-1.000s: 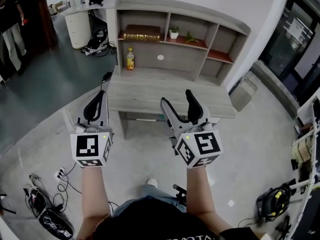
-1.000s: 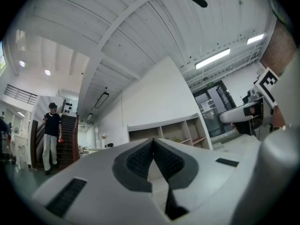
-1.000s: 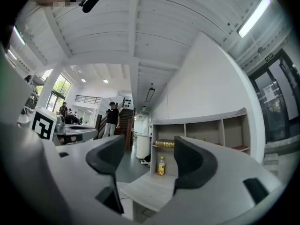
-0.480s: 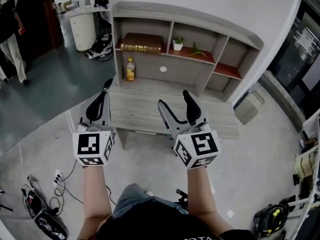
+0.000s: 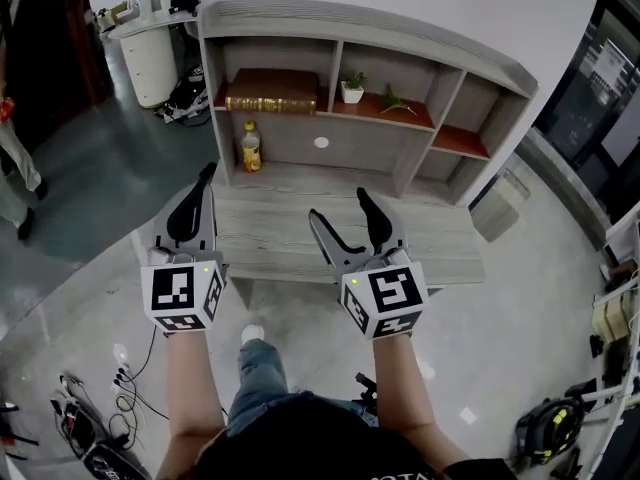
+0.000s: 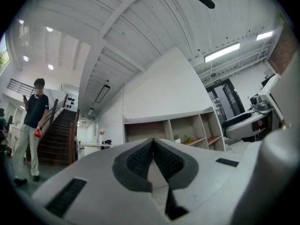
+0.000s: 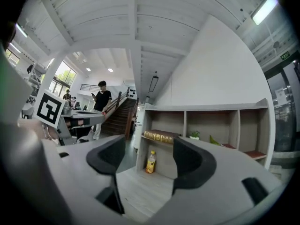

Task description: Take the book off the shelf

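Book [image 5: 271, 90] lies flat in the shelf's [image 5: 370, 28] upper-left compartment, its rear in shadow. Left hand-held gripper [image 5: 207, 171]: jaws together, empty. Right hand-held gripper [image 5: 338, 204]: jaws apart, empty. Bare tabletop [image 5: 270, 233] lies between them and the shelf.

Bright, even indoor light from ceiling strips [image 6: 222, 52]; sharp centres, heavy fisheye distortion, dark corners in gripper views.
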The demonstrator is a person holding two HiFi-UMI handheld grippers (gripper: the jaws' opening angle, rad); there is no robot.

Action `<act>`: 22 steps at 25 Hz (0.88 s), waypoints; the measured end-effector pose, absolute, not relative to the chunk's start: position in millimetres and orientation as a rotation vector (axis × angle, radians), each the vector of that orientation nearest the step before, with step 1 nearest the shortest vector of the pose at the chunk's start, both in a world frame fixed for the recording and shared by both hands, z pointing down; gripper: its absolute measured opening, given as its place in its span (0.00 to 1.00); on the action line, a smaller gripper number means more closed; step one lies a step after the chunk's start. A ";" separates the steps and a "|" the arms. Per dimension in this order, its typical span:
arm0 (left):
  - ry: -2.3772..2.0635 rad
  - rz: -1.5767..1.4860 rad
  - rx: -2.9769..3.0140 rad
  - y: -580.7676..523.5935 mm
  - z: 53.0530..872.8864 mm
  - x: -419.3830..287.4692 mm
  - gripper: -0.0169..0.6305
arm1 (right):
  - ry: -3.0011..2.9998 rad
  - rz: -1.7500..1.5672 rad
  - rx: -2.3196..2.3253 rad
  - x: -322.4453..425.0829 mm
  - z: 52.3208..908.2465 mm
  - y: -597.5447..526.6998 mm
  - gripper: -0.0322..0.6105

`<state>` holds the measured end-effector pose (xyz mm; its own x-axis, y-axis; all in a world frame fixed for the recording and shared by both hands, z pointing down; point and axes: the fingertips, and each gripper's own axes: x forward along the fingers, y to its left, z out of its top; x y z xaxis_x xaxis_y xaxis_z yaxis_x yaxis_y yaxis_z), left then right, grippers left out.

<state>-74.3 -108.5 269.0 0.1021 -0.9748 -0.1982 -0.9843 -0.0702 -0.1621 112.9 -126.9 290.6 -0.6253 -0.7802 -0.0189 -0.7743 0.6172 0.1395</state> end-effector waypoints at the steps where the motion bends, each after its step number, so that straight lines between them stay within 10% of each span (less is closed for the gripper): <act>1: 1.941 0.055 -2.132 -118.8 268.6 -78.1 0.04 | -2.772 -0.203 1.349 108.8 292.5 -136.9 0.56; 22: 1.770 0.025 -2.327 -338.3 281.1 -199.3 0.04 | -2.856 0.560 1.642 -18.2 326.6 -354.2 0.57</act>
